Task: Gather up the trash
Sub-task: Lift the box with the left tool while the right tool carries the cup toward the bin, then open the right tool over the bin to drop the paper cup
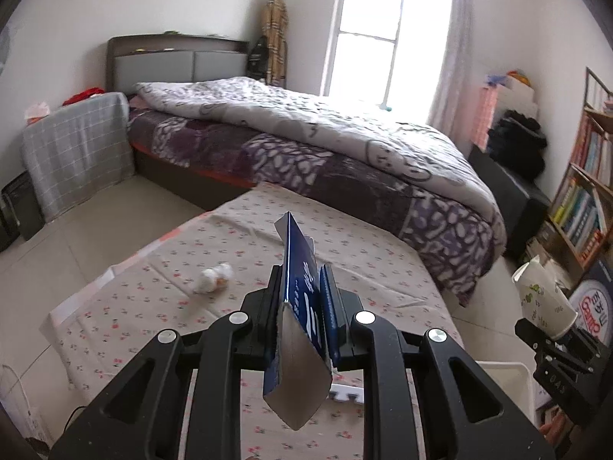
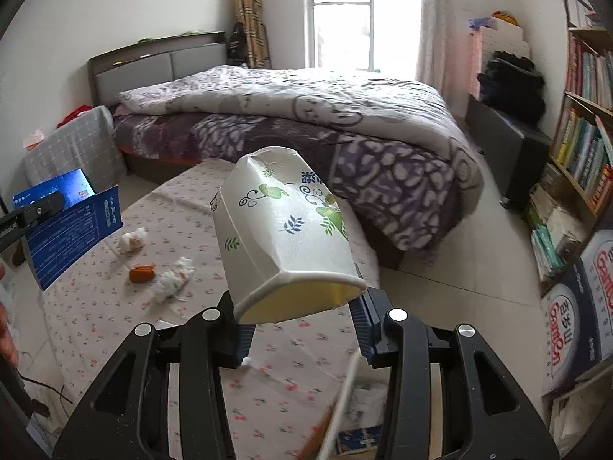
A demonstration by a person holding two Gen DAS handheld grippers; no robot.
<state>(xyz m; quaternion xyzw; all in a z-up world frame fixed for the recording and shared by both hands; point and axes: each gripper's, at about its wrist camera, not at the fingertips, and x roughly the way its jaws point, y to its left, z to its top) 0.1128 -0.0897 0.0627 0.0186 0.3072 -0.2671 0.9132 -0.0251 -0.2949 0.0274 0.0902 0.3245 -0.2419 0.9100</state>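
Two pieces are in hand: left gripper pinches a blue carton, right gripper clamps a crushed paper cup; tissue wads and an orange scrap wait ahead-left.

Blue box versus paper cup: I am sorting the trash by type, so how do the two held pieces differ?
The blue box is flattened card, dark blue with white print; the paper cup is white with green leaf patterns. The box is pressed thin in the left gripper; the cup keeps a hollow though crumpled body in the right gripper. Both are held above the floral cloth.
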